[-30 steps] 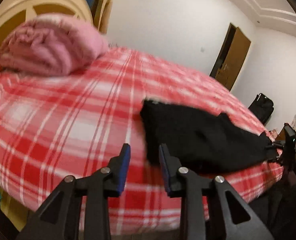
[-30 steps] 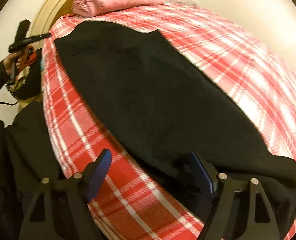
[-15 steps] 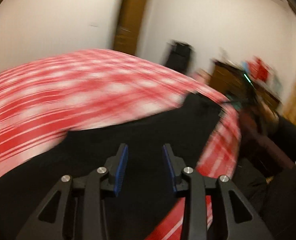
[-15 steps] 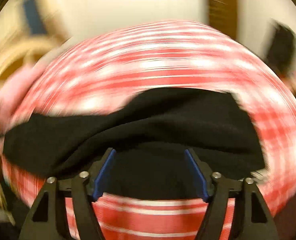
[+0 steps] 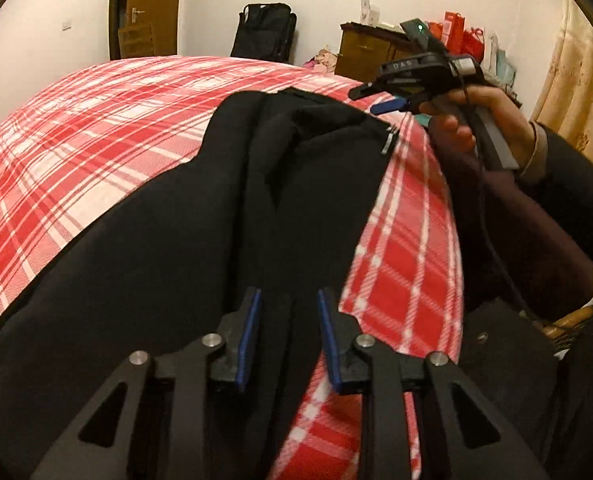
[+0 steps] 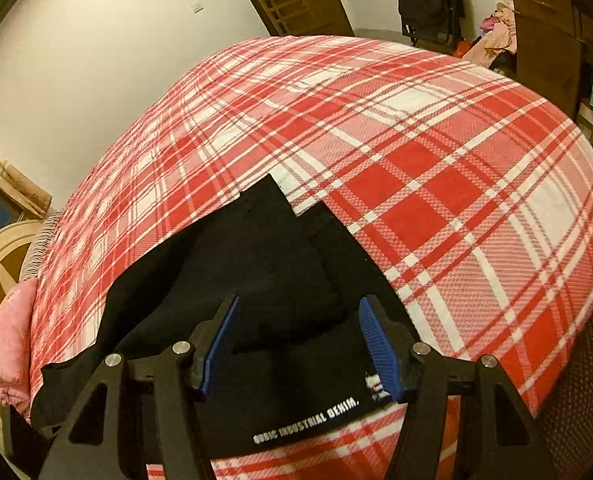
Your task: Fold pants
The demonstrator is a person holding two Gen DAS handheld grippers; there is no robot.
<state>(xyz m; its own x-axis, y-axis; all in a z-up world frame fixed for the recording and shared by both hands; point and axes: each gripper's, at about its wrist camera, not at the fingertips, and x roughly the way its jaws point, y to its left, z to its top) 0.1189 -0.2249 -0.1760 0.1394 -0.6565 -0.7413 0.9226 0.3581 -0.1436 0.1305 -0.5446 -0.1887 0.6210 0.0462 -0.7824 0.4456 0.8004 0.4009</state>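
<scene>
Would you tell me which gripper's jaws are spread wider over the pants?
The right gripper: its blue pads stand far apart above the black pants, whereas the left gripper shows a narrower gap.

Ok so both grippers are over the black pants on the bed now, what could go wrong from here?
The black pants lie near the edge of the plaid bedspread, so a pull toward that edge could drag them off. Both the left gripper and right gripper are open over layered fabric; a pinch might catch only the top layer or the bedspread too. The legs look uneven, so a fold made now may come out crooked.
</scene>
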